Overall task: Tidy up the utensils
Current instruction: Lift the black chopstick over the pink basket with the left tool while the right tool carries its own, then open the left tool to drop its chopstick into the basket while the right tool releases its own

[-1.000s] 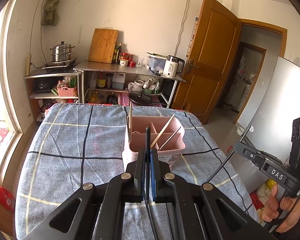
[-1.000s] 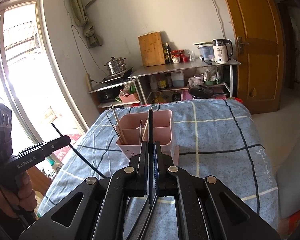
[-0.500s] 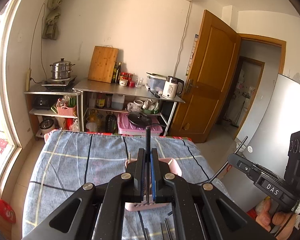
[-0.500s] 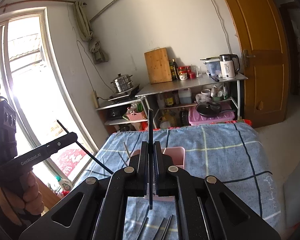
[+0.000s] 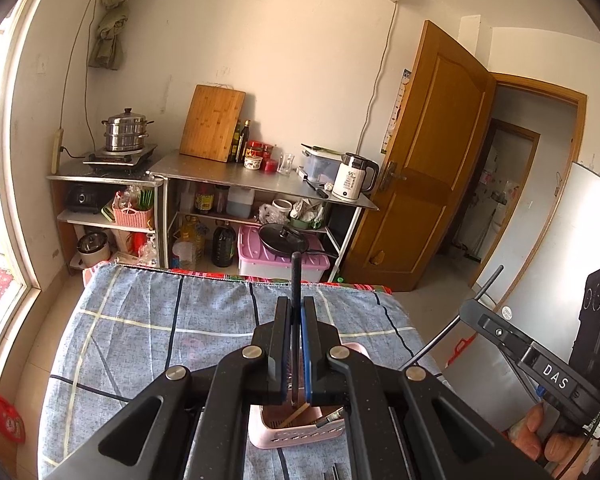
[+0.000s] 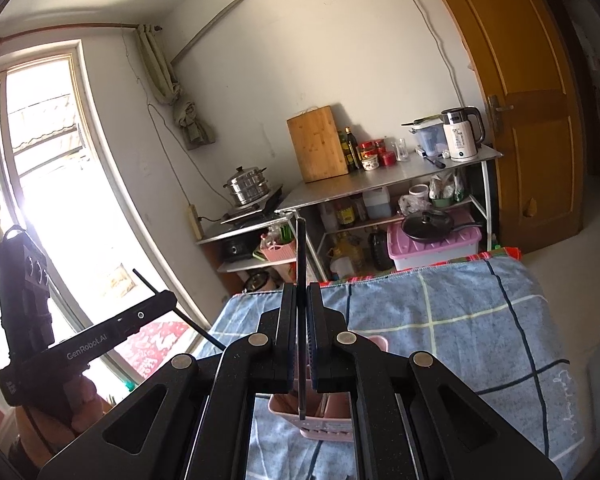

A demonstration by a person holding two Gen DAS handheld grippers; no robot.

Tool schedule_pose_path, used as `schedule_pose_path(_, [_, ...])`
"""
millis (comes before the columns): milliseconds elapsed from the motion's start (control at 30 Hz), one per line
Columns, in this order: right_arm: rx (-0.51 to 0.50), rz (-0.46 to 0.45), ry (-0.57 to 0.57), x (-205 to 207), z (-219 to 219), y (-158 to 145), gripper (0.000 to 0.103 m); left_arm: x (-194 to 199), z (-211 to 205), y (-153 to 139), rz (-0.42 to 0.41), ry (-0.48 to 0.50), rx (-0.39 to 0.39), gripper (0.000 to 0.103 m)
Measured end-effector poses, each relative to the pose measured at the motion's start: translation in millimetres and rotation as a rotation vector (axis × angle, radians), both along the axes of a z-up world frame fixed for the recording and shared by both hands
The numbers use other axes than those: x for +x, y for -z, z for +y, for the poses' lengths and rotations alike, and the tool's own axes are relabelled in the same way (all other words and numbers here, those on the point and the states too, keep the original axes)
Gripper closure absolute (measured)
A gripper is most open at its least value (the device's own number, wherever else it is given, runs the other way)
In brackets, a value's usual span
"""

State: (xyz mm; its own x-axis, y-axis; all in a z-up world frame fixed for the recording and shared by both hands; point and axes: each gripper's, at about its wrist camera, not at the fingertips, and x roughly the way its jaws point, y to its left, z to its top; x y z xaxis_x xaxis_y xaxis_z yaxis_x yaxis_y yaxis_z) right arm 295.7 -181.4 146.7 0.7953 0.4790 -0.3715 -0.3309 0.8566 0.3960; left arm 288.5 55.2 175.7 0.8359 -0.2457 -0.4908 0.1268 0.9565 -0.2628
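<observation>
My left gripper [image 5: 296,312] is shut on a black chopstick [image 5: 296,276] that stands upright between its pads. My right gripper [image 6: 300,300] is shut on another black chopstick [image 6: 300,252], also upright. A pink utensil caddy [image 5: 296,434] sits on the blue checked table below both grippers, partly hidden by the arms; it also shows in the right wrist view [image 6: 328,424]. It holds wooden and dark chopsticks. The other gripper shows at the right edge of the left wrist view [image 5: 488,316] and at the left of the right wrist view [image 6: 156,304], each with its chopstick.
The blue checked cloth [image 5: 140,320] covers the table. More dark chopsticks lie on it near the front edge [image 5: 334,472]. Behind the table stand a steel kitchen shelf [image 5: 260,180] with a kettle and cutting board, a window on the left, and a wooden door [image 5: 432,152].
Both grippers have risen and pulled back with their chopsticks; the caddy has slid down in both views until it is mostly hidden beneath the gripper arms.
</observation>
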Motion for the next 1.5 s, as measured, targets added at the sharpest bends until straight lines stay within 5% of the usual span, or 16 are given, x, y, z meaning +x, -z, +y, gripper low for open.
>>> schedule_pose_path(867, [-0.052,0.174,-0.028,40,23,76,0.098,32,1,86,0.157,0.016,0.016,0.099])
schedule_pose_path(1500, [-0.061,0.125,-0.035,-3,3,60,0.09,-24,9,71,0.069,-0.011,0.045,0.09])
